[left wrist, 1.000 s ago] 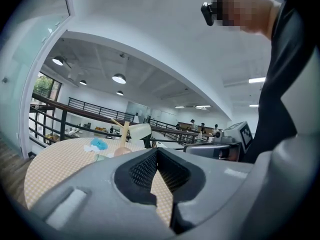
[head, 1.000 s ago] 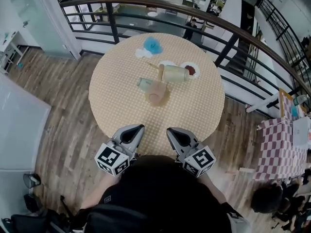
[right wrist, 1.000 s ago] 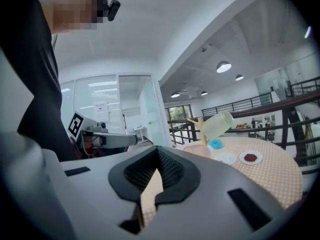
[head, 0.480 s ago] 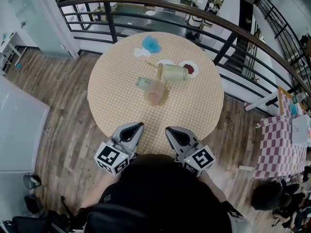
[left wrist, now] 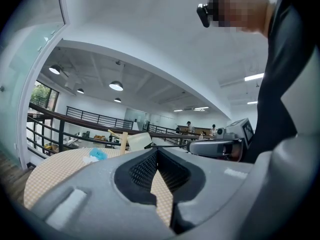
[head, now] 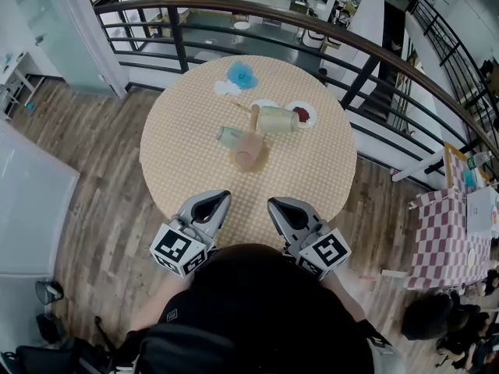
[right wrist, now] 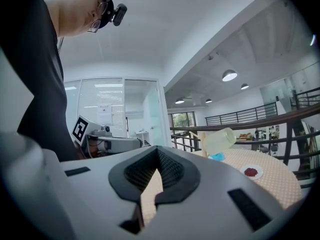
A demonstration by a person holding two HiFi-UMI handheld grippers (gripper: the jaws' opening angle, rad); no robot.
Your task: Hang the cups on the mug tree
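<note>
The tree [head: 256,115] is a pale wooden post at the middle of the round table [head: 179,162], which wears a tan checked cloth. Three cups cluster on it: a cream cup [head: 278,120] sticking out toward 3 o'clock, a clear cup [head: 229,135] toward 8 o'clock, and a pink cup [head: 249,149] at 6 o'clock, its mouth turned up toward the head camera. In the right gripper view the cream cup hangs tilted, off the cloth.

A blue thing [head: 242,74] lies at the table's 12 o'clock. A saucer [head: 303,114] with a red heap sits at 2 o'clock, just beside the cream cup.

The left gripper [head: 222,196] at 7 o'clock and the right gripper [head: 274,204] at 5 o'clock hover at the near rim, well apart from the tree. Each has its jaws pressed together on nothing.

Their cubes [head: 179,252] carry black-and-white square markers. A sheet on the glass wall [right wrist: 104,115] has print too small to read.
</note>
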